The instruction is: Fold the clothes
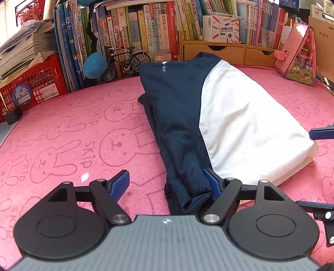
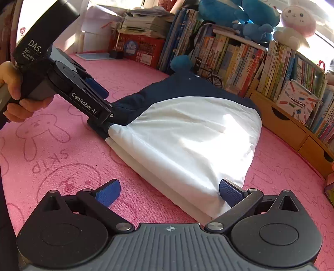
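Note:
A folded navy and white garment point(image 1: 208, 116) lies on the pink rabbit-print mat point(image 1: 73, 135); it also shows in the right wrist view point(image 2: 187, 137). My left gripper point(image 1: 167, 183) is open at the garment's near navy end, with the navy fabric bunched between its fingers against the right pad point(image 1: 213, 183). In the right wrist view the left gripper point(image 2: 100, 108) sits at the garment's navy corner. My right gripper point(image 2: 169, 192) is open, astride the near corner of the white part, its right pad point(image 2: 229, 191) touching the fabric.
Rows of books point(image 1: 135, 35) line the back, with a red crate point(image 1: 35, 81) of papers at left, a model bicycle point(image 1: 125, 62), wooden drawers point(image 1: 229, 52) and a pink house-shaped box point(image 1: 298, 56). Plush toys point(image 2: 250, 18) sit on top of the books.

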`<action>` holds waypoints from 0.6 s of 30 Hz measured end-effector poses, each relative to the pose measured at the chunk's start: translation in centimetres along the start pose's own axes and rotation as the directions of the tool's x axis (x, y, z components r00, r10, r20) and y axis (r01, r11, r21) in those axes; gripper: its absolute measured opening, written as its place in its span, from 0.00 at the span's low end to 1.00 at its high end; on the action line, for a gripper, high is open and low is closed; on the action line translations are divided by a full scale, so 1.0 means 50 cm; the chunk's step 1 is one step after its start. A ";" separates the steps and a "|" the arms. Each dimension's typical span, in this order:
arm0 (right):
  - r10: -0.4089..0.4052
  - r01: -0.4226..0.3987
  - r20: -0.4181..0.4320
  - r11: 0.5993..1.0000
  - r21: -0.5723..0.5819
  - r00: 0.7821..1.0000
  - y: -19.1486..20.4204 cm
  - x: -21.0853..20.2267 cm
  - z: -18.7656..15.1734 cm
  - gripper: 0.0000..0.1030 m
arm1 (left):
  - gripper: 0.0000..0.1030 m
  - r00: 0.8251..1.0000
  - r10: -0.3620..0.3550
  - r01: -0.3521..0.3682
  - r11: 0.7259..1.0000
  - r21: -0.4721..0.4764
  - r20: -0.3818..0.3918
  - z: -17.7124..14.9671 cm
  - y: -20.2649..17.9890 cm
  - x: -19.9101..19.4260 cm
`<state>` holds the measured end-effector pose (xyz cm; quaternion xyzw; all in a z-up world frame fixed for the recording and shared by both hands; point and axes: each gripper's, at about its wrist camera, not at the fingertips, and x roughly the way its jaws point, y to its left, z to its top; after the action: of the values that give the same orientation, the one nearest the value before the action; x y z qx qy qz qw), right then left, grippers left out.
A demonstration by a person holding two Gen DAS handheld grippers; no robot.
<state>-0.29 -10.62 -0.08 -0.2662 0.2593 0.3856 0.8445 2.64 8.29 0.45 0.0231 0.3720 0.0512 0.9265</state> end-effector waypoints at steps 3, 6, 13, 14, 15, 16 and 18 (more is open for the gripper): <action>-0.037 0.037 -0.003 0.998 0.055 0.999 -0.019 -0.023 -0.012 1.00 | 0.75 1.000 0.025 -0.025 1.000 0.012 0.014 -0.005 -0.012 -0.003; -0.081 0.081 -0.002 0.991 0.110 0.997 -0.043 -0.036 -0.024 1.00 | 0.75 0.999 0.027 -0.027 1.000 0.009 0.027 -0.010 -0.013 -0.005; -0.115 0.082 0.086 0.944 0.319 0.990 -0.111 -0.045 -0.006 1.00 | 0.79 0.999 -0.017 0.019 0.998 -0.057 0.035 -0.016 0.012 -0.002; -0.112 0.073 0.092 0.933 0.352 0.989 -0.119 -0.040 0.002 1.00 | 0.80 0.999 -0.020 0.022 0.998 -0.061 0.039 -0.017 0.014 -0.002; -0.119 0.080 0.083 0.926 0.369 0.989 -0.122 -0.031 0.010 1.00 | 0.80 0.999 -0.023 0.026 0.997 -0.066 0.042 -0.019 0.015 -0.001; -0.139 0.105 0.065 0.921 0.374 0.988 -0.120 -0.020 0.017 1.00 | 0.81 0.999 -0.028 0.031 0.997 -0.072 0.043 -0.020 0.018 -0.001; -0.199 0.181 0.012 0.916 0.358 0.980 -0.113 0.008 0.024 1.00 | 0.82 0.998 -0.038 0.042 0.995 -0.088 0.045 -0.022 0.024 0.000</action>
<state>4.67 -12.79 1.93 -0.1239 0.2772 0.2549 0.9181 1.78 9.48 -0.25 -0.0244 0.3495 0.0487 0.9354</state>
